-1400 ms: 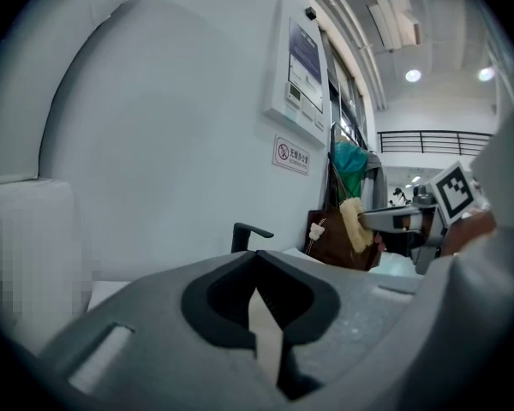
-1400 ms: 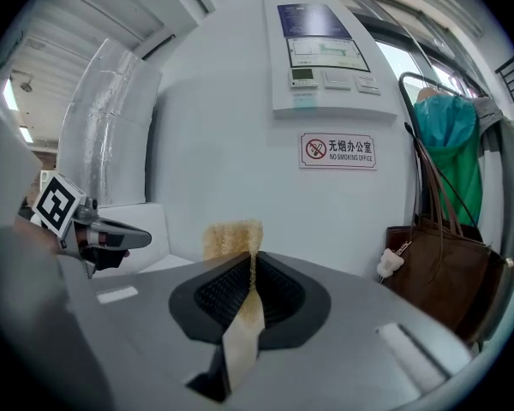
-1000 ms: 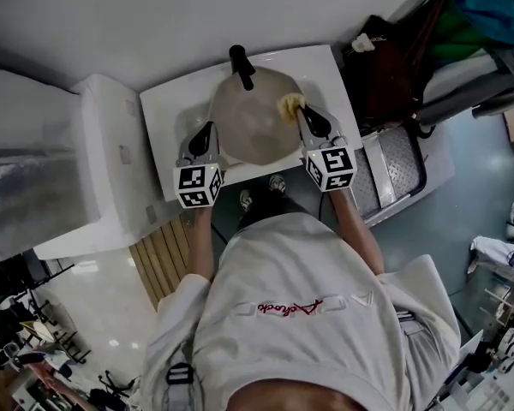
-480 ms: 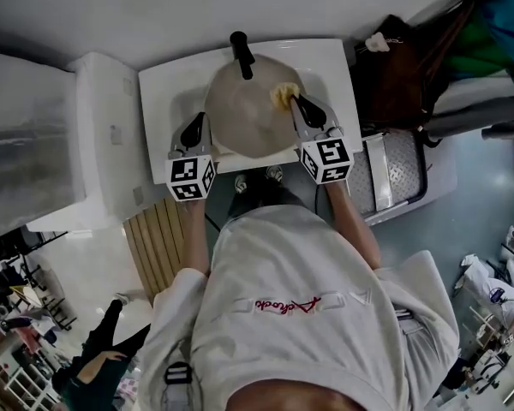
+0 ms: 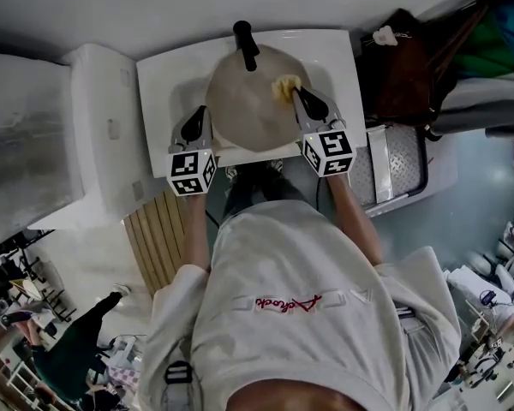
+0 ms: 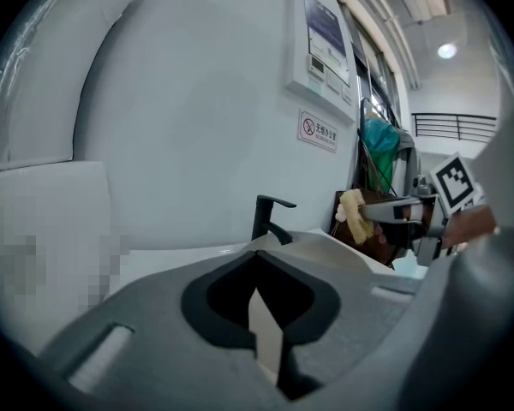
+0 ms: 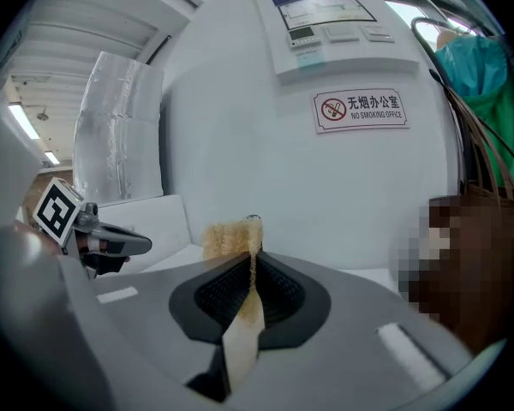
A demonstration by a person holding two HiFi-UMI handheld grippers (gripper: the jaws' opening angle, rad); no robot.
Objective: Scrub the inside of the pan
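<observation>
A round grey pan [image 5: 248,101] lies in the white sink [image 5: 167,84], under a black faucet [image 5: 244,43]. My right gripper [image 5: 296,92] is shut on a yellow sponge [image 5: 284,86] over the pan's right part; in the right gripper view the sponge [image 7: 227,238] sticks out past the pinched tips [image 7: 254,259]. My left gripper [image 5: 202,112] sits at the pan's left rim with its jaws closed. I cannot tell whether they pinch the rim. In the left gripper view the pan [image 6: 325,251] lies just past the tips [image 6: 255,291], and the sponge [image 6: 353,214] shows at right.
A white cabinet [image 5: 94,135] adjoins the sink's left side, beside a silvery wrapped block [image 5: 17,144]. Right of the sink are a dark bag [image 5: 403,67] and a metal step [image 5: 403,161]. Wooden slats [image 5: 158,247] lie on the floor. A no-smoking sign [image 7: 362,108] hangs on the wall.
The right gripper has sunk a little with the sponge, coming in over the pan's right part. The left gripper stays at the left rim.
</observation>
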